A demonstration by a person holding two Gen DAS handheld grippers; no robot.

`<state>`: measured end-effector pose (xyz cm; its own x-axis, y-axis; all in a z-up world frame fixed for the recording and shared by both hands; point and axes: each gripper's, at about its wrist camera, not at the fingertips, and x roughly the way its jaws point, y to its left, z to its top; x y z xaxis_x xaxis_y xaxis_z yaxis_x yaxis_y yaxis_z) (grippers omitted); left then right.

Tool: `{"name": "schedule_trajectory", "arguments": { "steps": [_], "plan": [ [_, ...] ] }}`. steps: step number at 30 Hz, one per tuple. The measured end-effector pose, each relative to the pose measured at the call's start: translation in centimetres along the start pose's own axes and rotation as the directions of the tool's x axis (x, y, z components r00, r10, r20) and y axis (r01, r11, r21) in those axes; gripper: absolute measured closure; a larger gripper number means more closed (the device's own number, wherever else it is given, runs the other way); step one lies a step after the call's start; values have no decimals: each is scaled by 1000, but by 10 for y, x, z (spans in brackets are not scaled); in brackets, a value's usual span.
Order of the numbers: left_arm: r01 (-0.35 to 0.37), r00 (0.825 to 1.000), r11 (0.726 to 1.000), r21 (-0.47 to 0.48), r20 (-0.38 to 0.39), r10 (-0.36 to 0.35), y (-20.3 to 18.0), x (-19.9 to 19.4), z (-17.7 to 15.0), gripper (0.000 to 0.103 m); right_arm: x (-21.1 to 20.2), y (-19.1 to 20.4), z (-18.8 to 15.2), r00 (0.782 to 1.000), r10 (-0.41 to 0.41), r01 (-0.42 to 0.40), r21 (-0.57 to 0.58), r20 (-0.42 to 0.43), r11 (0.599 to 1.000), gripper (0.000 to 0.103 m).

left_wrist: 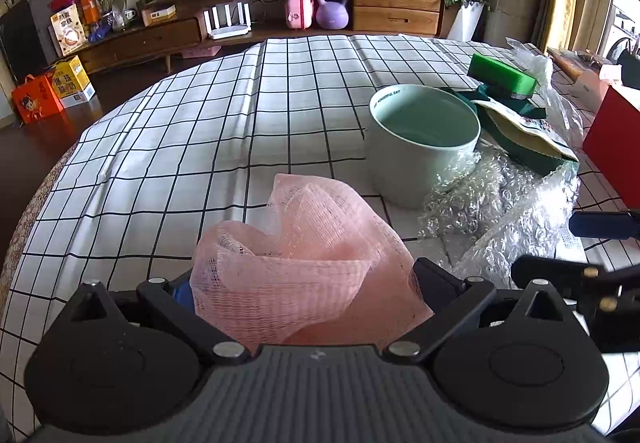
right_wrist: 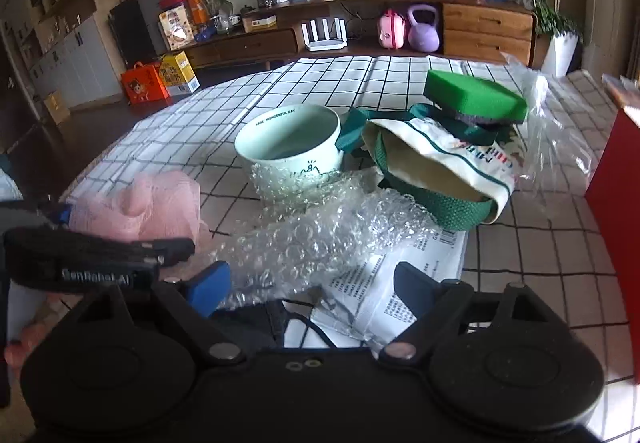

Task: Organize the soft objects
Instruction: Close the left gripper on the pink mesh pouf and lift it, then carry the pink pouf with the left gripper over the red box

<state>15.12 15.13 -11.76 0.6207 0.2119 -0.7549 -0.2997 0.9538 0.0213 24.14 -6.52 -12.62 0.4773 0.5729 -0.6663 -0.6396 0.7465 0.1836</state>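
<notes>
My left gripper [left_wrist: 306,285] is shut on a bunched pink mesh cloth [left_wrist: 304,263], which bulges up between its two fingers above the checked tablecloth [left_wrist: 240,115]. From the right wrist view the same pink mesh cloth [right_wrist: 136,203] sits at the left in the left gripper [right_wrist: 124,231]. My right gripper [right_wrist: 314,289] is open, low over a crumpled sheet of bubble wrap [right_wrist: 328,235] whose near edge lies between its fingers, untouched by the pads. The right gripper [left_wrist: 546,247] also shows at the right edge of the left wrist view, beside the bubble wrap [left_wrist: 480,195].
A mint-green mug [right_wrist: 292,159] stands behind the bubble wrap. To its right lies a cream tote bag with green straps [right_wrist: 440,171], with a green sponge [right_wrist: 476,95] on top. A printed mailer [right_wrist: 400,283], a clear plastic bag [right_wrist: 552,135] and a red box [right_wrist: 616,203] crowd the right side.
</notes>
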Motion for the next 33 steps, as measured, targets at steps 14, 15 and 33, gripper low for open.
{"name": "schedule_trajectory", "arguments": {
  "steps": [14,15,33],
  "plan": [
    [-4,1000,1000,0,26,4,5,2,-3,36,13,2,7,1000,11,-12,55,7,998,48],
    [-5,1000,1000,-2,31,5,6,1,-3,38,12,2,8,1000,7,-7,55,10,998,52],
    [17,996,999,-33,86,-14,19,-30,-2,69,-39,9,8,990,8,-8,-2,138,1000,97]
  ]
}}
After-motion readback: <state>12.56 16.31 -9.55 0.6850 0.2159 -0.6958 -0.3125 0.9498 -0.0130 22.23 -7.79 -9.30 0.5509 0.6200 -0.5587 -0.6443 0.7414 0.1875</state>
